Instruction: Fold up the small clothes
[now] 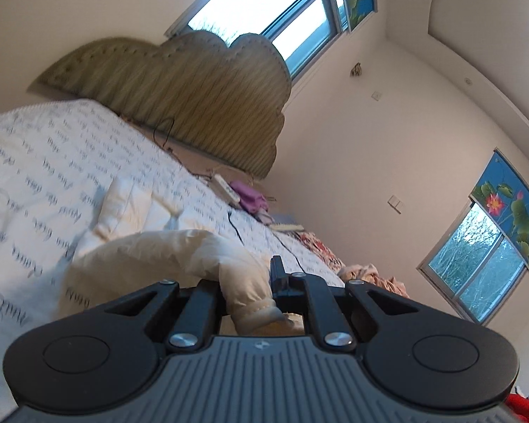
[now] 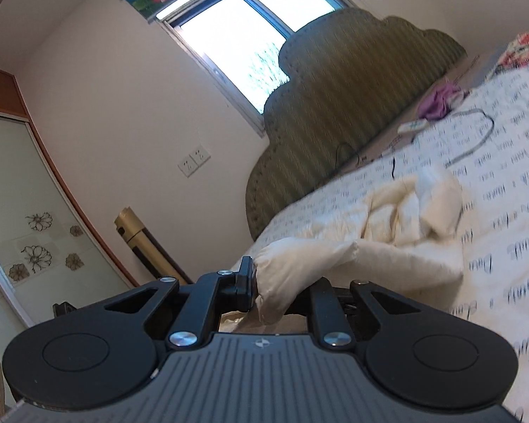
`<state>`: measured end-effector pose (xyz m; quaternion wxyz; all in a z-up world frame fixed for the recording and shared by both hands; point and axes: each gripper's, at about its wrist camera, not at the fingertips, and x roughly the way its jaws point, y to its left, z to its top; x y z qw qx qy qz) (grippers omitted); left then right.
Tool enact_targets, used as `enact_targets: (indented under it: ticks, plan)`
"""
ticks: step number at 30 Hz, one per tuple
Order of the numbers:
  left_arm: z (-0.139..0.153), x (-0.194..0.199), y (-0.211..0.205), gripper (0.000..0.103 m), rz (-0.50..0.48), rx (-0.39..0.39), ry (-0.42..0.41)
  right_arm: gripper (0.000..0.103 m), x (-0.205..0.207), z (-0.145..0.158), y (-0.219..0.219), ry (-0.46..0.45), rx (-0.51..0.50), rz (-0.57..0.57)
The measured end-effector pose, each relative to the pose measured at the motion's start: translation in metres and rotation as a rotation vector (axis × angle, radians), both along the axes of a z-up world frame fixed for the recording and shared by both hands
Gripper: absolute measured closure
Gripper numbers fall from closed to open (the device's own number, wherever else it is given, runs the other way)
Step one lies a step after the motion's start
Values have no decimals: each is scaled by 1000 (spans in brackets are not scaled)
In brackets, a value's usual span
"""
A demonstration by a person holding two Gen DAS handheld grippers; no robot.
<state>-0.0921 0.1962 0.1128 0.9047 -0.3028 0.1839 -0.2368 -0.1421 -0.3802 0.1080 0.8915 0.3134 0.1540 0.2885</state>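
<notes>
Here your left gripper (image 1: 254,303) and right gripper (image 2: 275,296) each have jaws clamped on a cuff of the jacket (image 2: 388,225), so it hangs spread above the bed (image 2: 493,211).

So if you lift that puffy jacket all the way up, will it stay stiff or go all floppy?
Probably floppy: the jacket sags from the cuff in the right gripper down to the bed. The sleeve in the left gripper bends too. It looks puffy, so likely light and squashy.
</notes>
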Motion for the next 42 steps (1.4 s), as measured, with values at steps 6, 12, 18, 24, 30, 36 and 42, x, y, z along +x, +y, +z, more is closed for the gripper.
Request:
enact_targets:
  ticks: [6, 12, 18, 24, 30, 36, 42]
  plan:
    - [16, 44, -3, 94, 39, 23, -12, 86, 58, 19, -7, -19, 29, -29]
    - [22, 110, -12, 94, 62, 53, 13, 86, 134, 19, -10, 10, 77, -59]
    - [13, 191, -25, 94, 95, 108, 79, 86, 211, 2, -10, 74, 93, -115]
    - [-24, 264, -43, 94, 149, 195, 183, 86, 276, -39, -10, 180, 97, -174]
    - [-72, 313, -68, 92, 201, 364, 314, 64, 326, -77, 8, 282, -56, -272]
    - [-62, 307, -82, 85, 243, 490, 309, 31, 323, -70, 27, 237, -213, -371]
    - [-33, 303, -102, 3, 320, 531, 183, 30, 305, -31, 118, -5, -575, -204]
